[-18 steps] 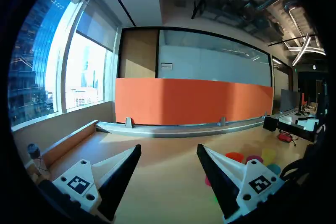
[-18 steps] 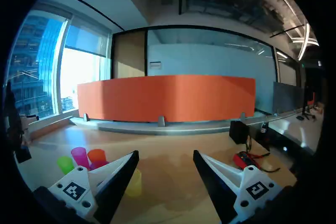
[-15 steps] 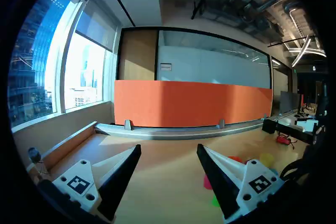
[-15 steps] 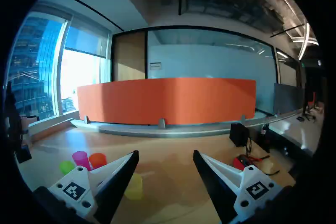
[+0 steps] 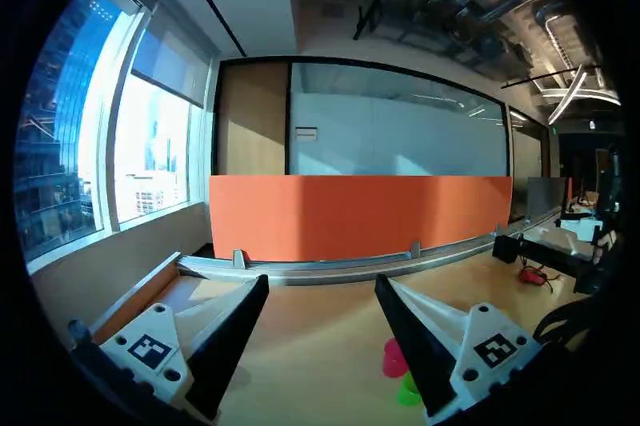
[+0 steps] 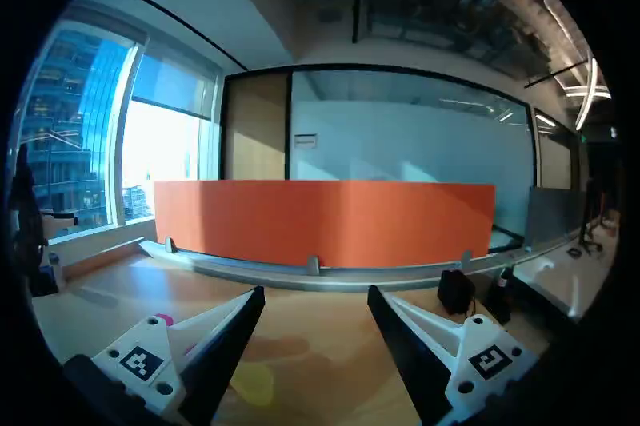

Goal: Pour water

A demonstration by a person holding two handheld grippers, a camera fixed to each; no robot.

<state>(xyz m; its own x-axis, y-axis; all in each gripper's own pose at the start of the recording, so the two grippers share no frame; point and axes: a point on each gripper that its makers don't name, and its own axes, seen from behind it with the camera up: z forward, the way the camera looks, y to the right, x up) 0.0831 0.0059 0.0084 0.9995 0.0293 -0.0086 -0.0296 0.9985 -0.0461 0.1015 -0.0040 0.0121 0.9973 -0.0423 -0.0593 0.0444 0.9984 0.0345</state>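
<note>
A: What is the left gripper (image 5: 321,278) doing?
B: It is hovering over the wooden table (image 5: 320,370) and pointing at the orange partition (image 5: 360,214). Its jaws are standing wide apart and gripping nothing.
A: Where are the cups sitting?
B: In the left gripper view, a pink cup (image 5: 392,358) is sitting on the table just beside the inner edge of the view-right finger. A green cup (image 5: 408,391) is sitting right below it, either touching or just apart; B cannot tell which. That finger is partly hiding both.
A: And the right gripper (image 6: 316,290)?
B: It is facing the same partition, with its jaws spread wide and nothing between them.
A: Is anything sitting close to it?
B: A yellow cup (image 6: 253,384) is showing low on the table, just beside the inner edge of the view-left finger. It is blurry and partly covered. A bit of pink (image 6: 164,319) is peeking over that finger's outer edge, but too little is showing to tell what it is.
A: Is anything showing inside the cups?
B: B cannot tell.
A: What is sitting around the work area?
B: A window (image 5: 144,154) is letting in bright daylight on the left. A black box (image 6: 456,290) is sitting on the table near the partition's right end. In the left gripper view, a red item (image 5: 530,274) is lying near that box.
</note>
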